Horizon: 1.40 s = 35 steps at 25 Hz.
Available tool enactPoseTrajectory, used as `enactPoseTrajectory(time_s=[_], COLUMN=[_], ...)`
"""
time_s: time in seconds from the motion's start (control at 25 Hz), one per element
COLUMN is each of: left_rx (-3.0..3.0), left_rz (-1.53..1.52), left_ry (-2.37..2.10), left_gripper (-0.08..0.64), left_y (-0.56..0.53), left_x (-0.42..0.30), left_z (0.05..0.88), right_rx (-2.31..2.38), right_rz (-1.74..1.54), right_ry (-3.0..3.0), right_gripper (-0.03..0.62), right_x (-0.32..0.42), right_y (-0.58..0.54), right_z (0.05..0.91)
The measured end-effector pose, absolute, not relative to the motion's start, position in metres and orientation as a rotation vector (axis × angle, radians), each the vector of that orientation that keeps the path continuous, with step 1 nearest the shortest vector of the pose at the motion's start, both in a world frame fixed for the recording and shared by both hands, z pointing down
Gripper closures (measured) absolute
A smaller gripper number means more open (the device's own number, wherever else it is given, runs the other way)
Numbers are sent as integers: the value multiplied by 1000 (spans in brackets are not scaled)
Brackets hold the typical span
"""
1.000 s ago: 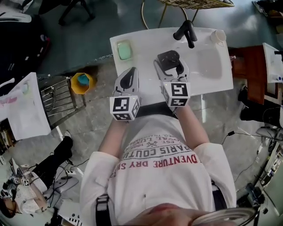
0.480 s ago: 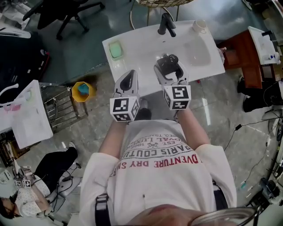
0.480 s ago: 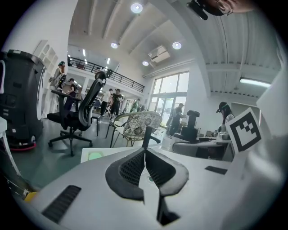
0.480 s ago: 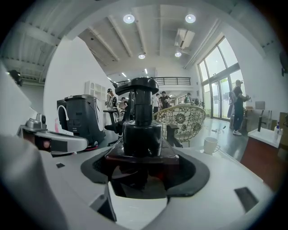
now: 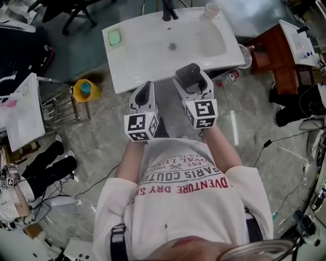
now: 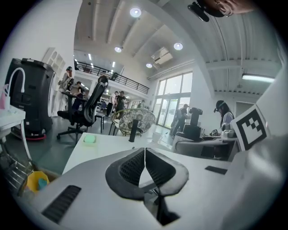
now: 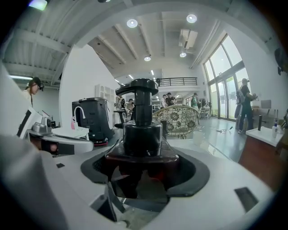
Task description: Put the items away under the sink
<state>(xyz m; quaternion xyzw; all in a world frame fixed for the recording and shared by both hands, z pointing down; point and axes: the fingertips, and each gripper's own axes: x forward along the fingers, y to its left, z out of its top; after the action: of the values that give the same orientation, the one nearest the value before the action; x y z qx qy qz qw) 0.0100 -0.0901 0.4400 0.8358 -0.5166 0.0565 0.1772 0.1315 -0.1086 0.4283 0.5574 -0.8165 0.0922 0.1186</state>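
Holding the pump bottle [image 7: 142, 134] tight, the right claw [image 5: 192, 85] sits mid-frame, just below the sink [image 5: 147, 56] at the top. Bring it down low and slow (keep it standing up). The left claw [image 6: 145, 167] is closed with nothing in it.

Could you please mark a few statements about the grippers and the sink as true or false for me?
1. The right gripper holds a dark pump bottle. True.
2. The left gripper has its jaws wide apart. False: they are together, with nothing between them.
3. A green soap lies on the sink near its left edge in the head view. True.
4. The cup lies in the middle of the basin. False: it stands on the sink's back rim, right of the faucet.
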Motion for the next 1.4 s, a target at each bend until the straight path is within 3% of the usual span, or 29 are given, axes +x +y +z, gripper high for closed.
enactPoseTrajectory(time_s=[0.64, 0.96, 1.4], left_rx=[2179, 2228, 2412], left_rz=[196, 186, 245], left_ry=[-1599, -1620, -1599], left_gripper=[532, 532, 533], left_y=[74, 51, -16], left_x=[45, 34, 21], left_z=[493, 539, 713], right_rx=[1452, 1455, 1493], right_rz=[377, 385, 307], right_ry=[-2443, -2461, -2504], right_gripper=[222, 222, 222], right_x=[183, 169, 145], right_y=[41, 33, -32], right_z=[486, 546, 723])
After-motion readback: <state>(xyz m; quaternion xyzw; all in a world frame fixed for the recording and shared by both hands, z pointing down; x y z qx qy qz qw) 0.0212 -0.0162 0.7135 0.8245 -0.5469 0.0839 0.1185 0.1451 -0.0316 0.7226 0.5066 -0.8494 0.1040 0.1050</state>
